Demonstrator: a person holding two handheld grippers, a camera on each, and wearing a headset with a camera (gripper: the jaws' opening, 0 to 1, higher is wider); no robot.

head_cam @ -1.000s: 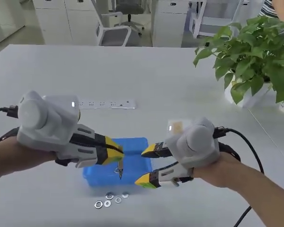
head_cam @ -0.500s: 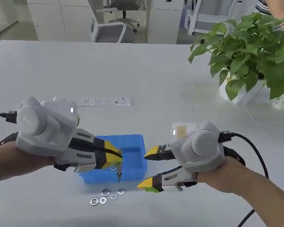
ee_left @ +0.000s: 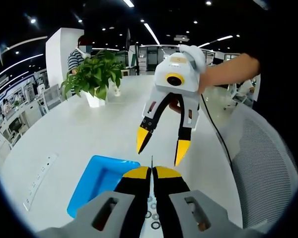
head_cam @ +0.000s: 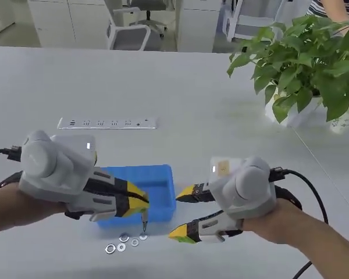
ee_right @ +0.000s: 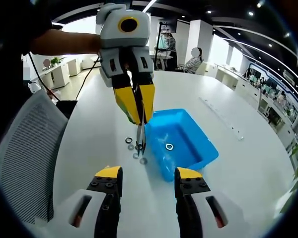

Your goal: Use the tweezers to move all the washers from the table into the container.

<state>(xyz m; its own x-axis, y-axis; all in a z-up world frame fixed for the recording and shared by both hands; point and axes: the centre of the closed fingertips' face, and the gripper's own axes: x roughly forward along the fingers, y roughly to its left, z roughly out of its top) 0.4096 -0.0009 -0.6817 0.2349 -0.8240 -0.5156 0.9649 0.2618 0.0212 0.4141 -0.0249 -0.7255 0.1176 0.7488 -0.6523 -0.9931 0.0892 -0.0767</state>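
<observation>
Item: slender metal tweezers (head_cam: 143, 222), clamped between the yellow-tipped jaws of the left gripper (head_cam: 141, 200), which were pressed together on the handle. The tweezers pointed down at the table, their tip just beside the nearest washer; contact could not be told.

Item: small flat silver metal washers (head_cam: 123, 243), a loose cluster on the white table (head_cam: 180, 104), lying between the container's front wall and the table's near edge. In the right gripper view one further washer (ee_right: 169, 147) lay inside the container.

Item: shallow rectangular blue plastic container (head_cam: 160, 187), open-topped, near the table's near edge, just behind the washer cluster.

Item: right gripper (head_cam: 177, 214), jaws spread well apart and holding nothing, beside the container's right wall, its tips turned towards the tweezers.

Item: long white power strip (head_cam: 107, 123), flat on the table beyond the container.

Item: leafy green plant in a white pot (head_cam: 302, 64), towards the table's far right corner.
</observation>
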